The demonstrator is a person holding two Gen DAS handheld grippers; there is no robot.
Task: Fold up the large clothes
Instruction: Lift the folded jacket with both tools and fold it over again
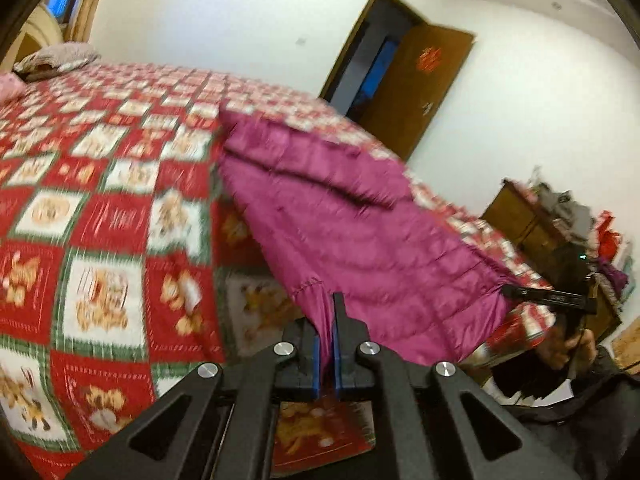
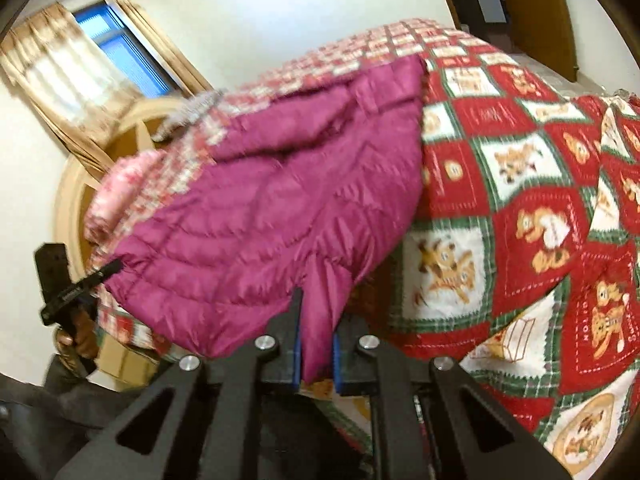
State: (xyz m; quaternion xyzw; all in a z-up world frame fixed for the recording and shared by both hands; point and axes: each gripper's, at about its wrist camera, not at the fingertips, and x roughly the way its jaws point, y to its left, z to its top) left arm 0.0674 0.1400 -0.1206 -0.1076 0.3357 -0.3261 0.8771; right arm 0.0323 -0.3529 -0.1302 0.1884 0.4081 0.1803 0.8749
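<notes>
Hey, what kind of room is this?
Most likely a bedroom in a home: a bed under a red patchwork quilt, a curtained window, a wooden door and a cluttered dresser.

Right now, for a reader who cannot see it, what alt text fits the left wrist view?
The left hand-held gripper is shut on the hem of a magenta quilted jacket, lifted off a bed with a red patchwork quilt. At far right, the right hand-held gripper pinches the hem's other end; a brown door stands open behind.
</notes>
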